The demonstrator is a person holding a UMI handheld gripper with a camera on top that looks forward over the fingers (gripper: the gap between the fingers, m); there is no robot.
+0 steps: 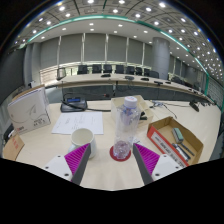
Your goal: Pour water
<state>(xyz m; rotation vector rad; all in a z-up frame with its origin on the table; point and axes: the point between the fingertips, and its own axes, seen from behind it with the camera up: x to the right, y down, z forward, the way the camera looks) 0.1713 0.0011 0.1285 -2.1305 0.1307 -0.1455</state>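
A clear plastic water bottle (124, 124) stands upright on a round red coaster (121, 152) on the pale table (100, 145). It sits just ahead of my fingers, centred on the gap between them. A white cup (82, 139) stands to the left of the bottle, beyond my left finger. My gripper (113, 160) is open, its two magenta pads (79, 157) spread wide on either side, and nothing lies between them.
A cardboard box (172, 139) with items in it lies right of the bottle. A sheet of paper (76, 122) and a dark tablet (74, 103) lie behind the cup. Another box (29, 108) stands far left. Chairs and desks fill the room behind.
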